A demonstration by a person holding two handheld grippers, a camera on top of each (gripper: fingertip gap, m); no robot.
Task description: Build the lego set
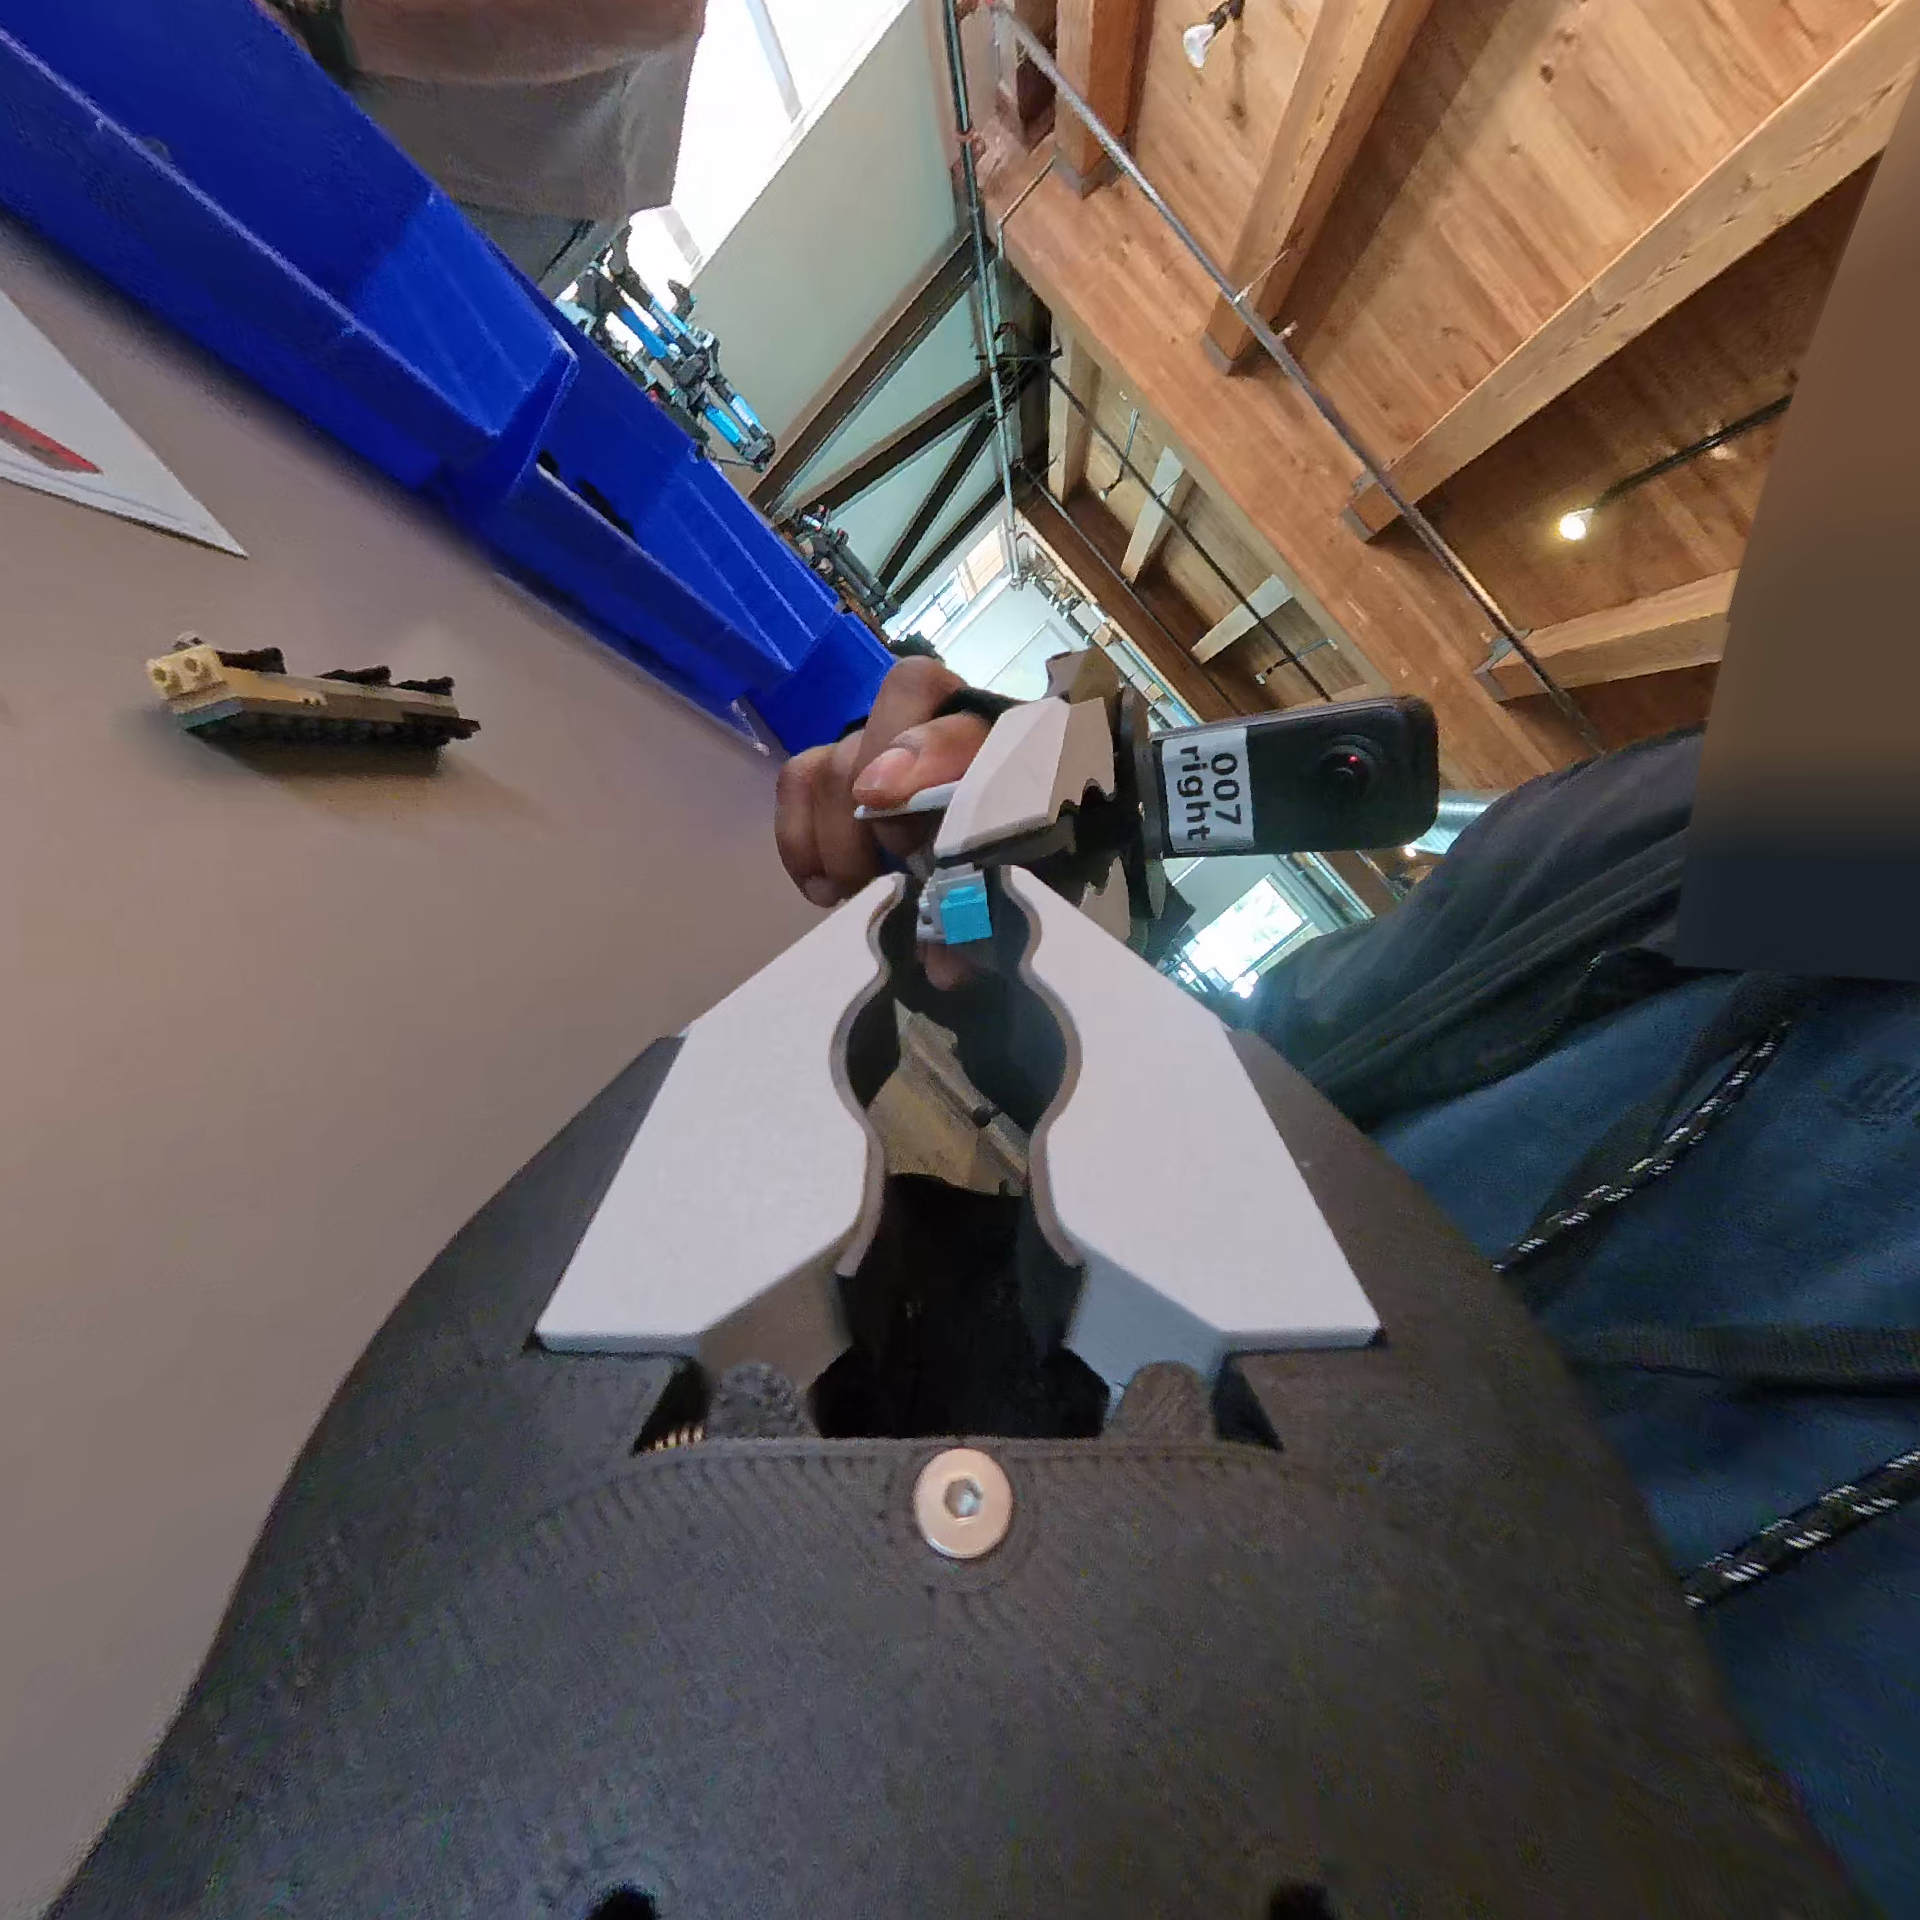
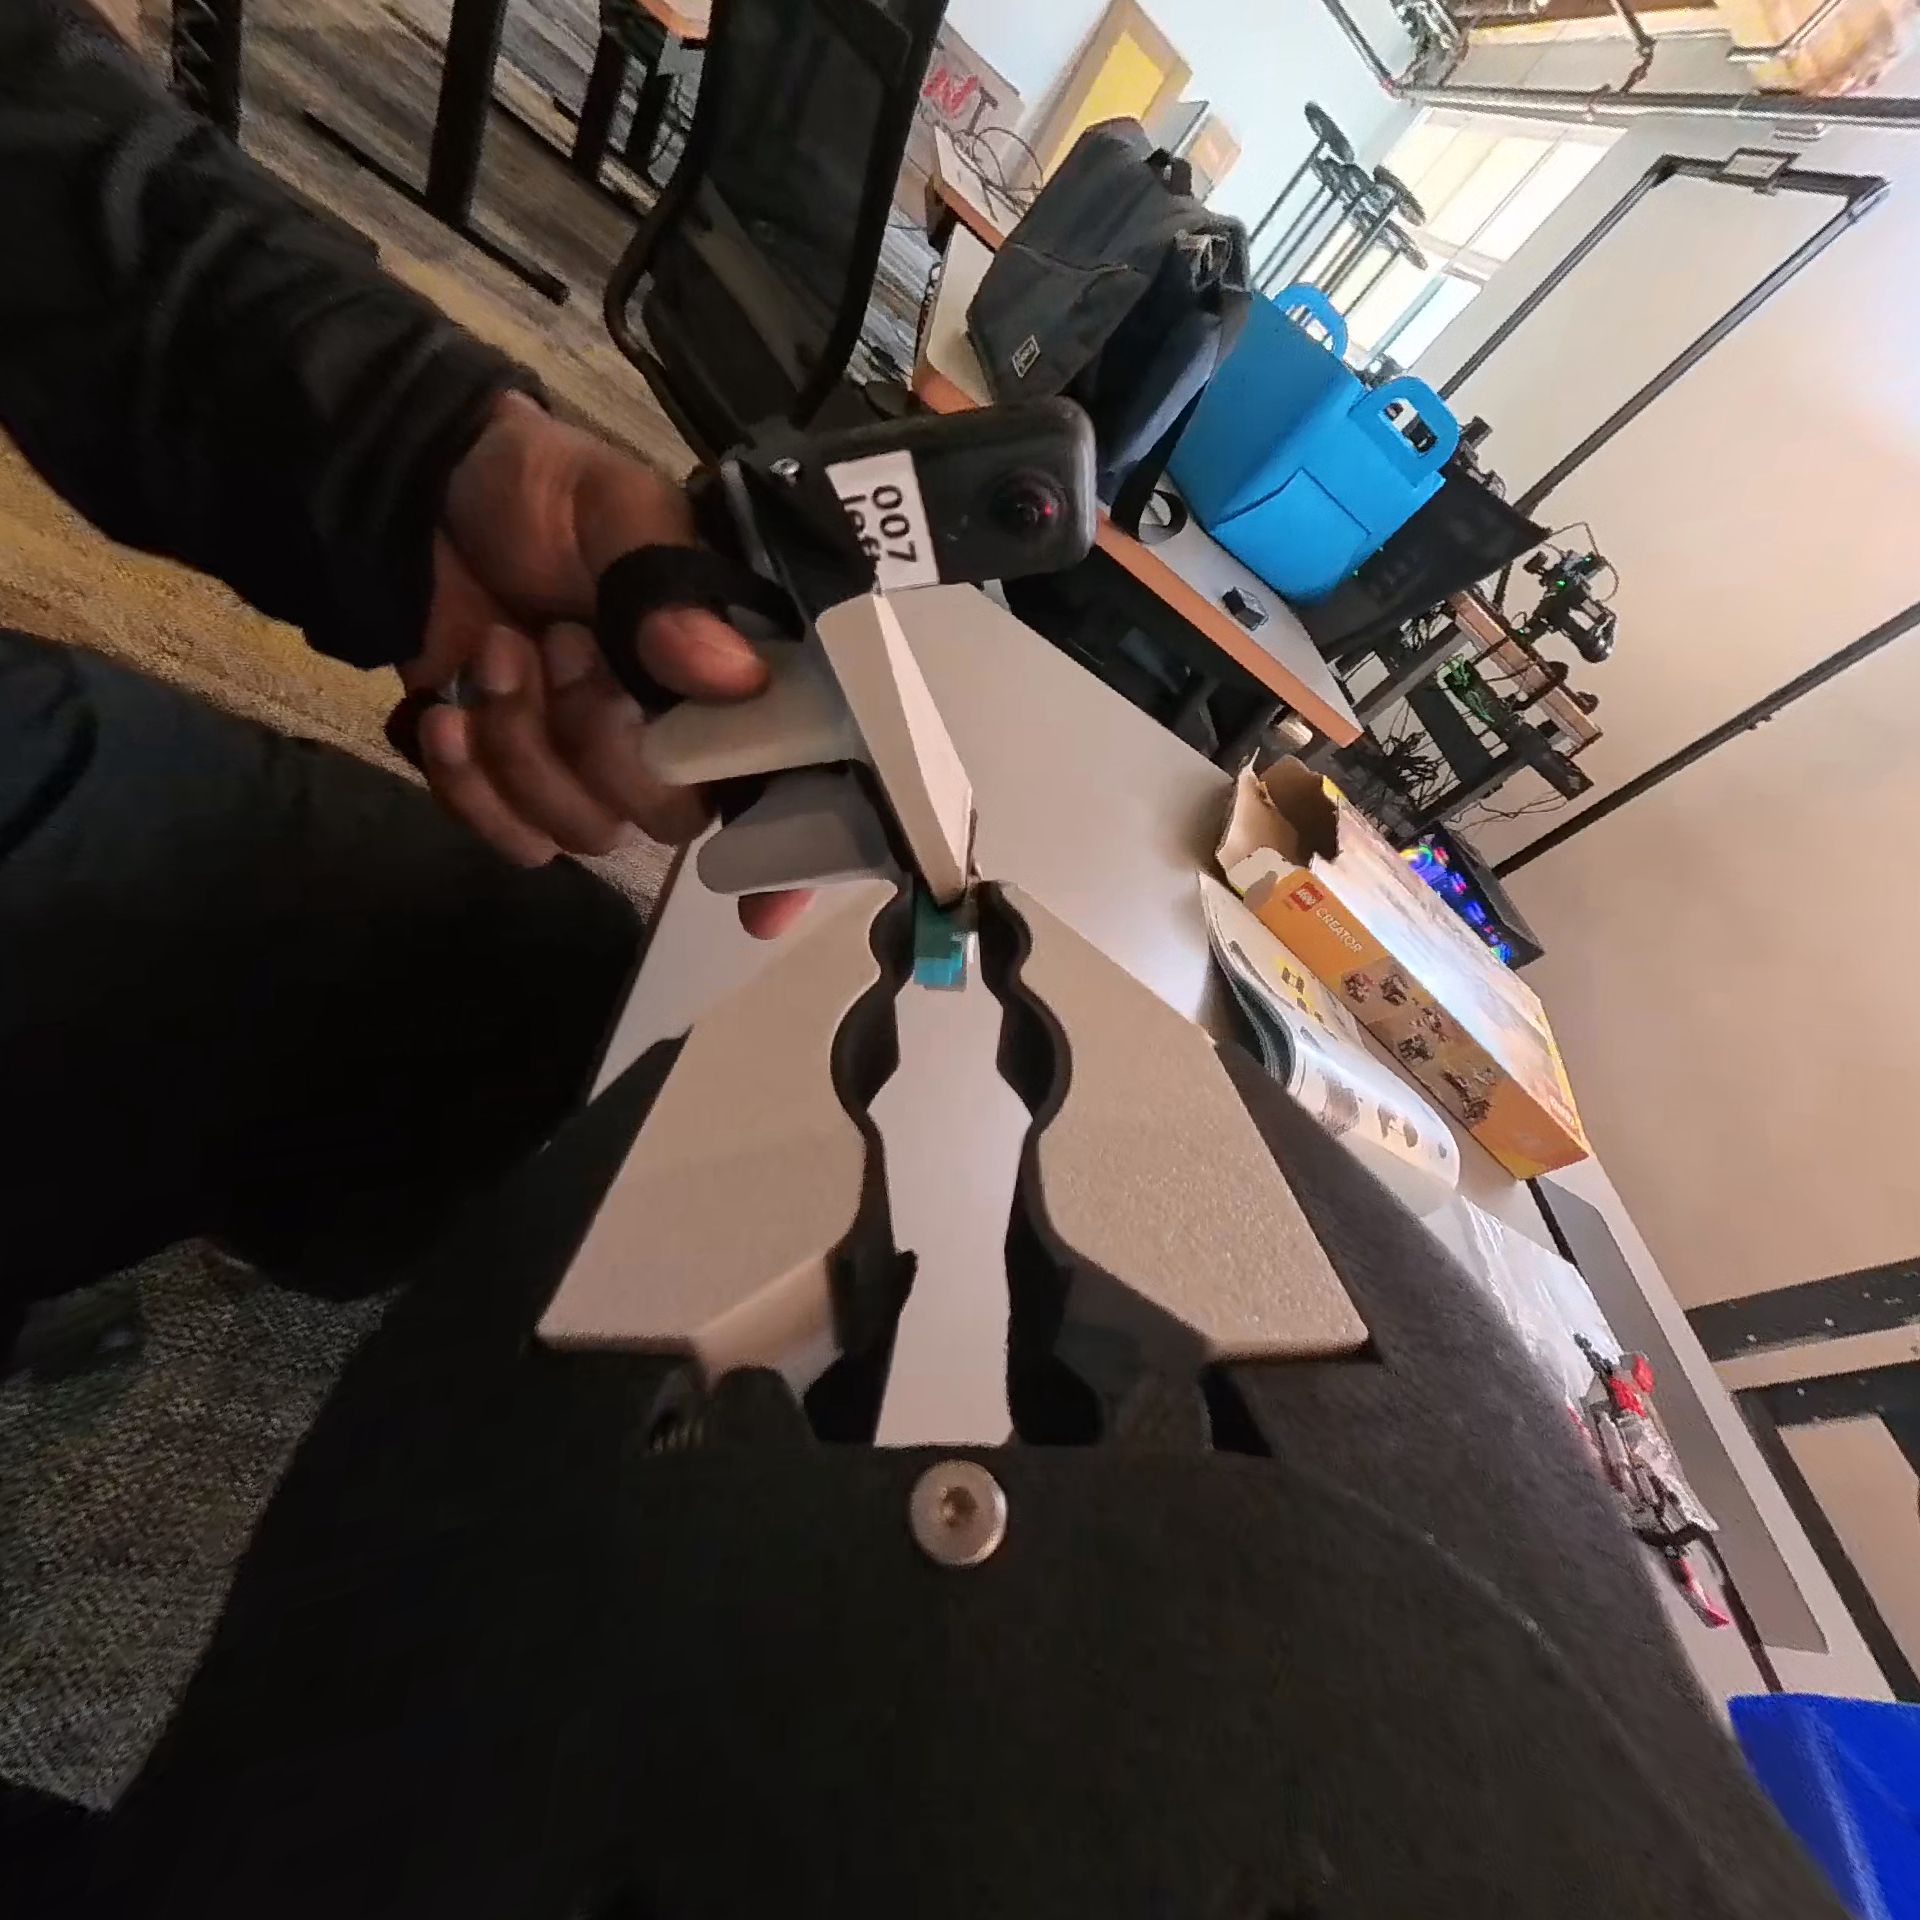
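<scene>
A small blue and grey lego piece [image 1: 956,916] sits between the tips of my left gripper [image 1: 952,900], which is closed on it above the table. My right gripper [image 1: 928,860] comes in from the upper right, its tips against the same piece. In the right wrist view the teal-blue piece [image 2: 938,951] is pinched between the tips of my right gripper [image 2: 943,914], and my left gripper [image 2: 954,881] touches it from above. A partly built tan and black lego model [image 1: 312,698] lies on the grey table [image 1: 312,1039] to the left.
Blue bins [image 1: 343,249] line the table's far edge, with a white printed sheet [image 1: 73,447] at the left. In the right wrist view, a lego box [image 2: 1423,997], an instruction booklet [image 2: 1340,1081] and a clear bag of parts [image 2: 1642,1455] lie on the table [image 2: 1091,727]. Less than 4 cm separates the two grippers' tips.
</scene>
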